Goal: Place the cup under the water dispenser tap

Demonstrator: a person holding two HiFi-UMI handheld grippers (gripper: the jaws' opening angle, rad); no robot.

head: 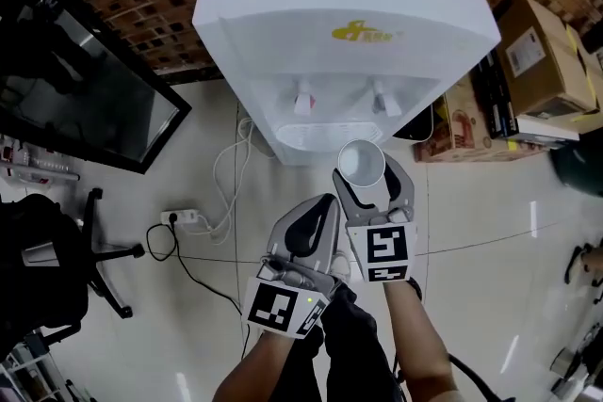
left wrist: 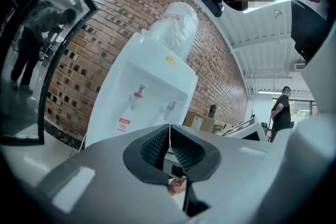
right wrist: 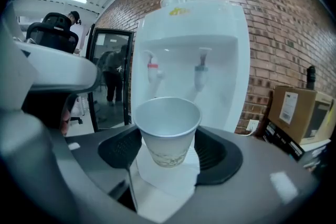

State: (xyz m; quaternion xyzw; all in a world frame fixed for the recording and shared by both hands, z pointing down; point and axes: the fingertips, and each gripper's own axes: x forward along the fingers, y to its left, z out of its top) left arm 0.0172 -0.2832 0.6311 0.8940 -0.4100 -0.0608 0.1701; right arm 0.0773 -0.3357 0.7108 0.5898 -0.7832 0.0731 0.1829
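In the head view, the water dispenser (head: pixel 344 33) fills the upper centre of the frame, with its two taps (head: pixel 303 99) above the drip tray (head: pixel 316 135). Just below the tray, the cup (head: pixel 361 162) is held upright in the right gripper (head: pixel 369 179), whose jaws are set wide around it. The cup is short of the taps. The left gripper (head: pixel 325 202) is seen lower and to the left of it.

In the left gripper view, the jaws are seen pressed together at centre frame with nothing between them.

In the right gripper view, the cup is seen at centre frame, clamped by its lower half, and the red tap (right wrist: pixel 152 68) and the grey tap (right wrist: pixel 201 68) appear above and beyond its rim.

The pick-up is judged done. What is left is for the cup to be carried in under a tap, set on the tray and released.
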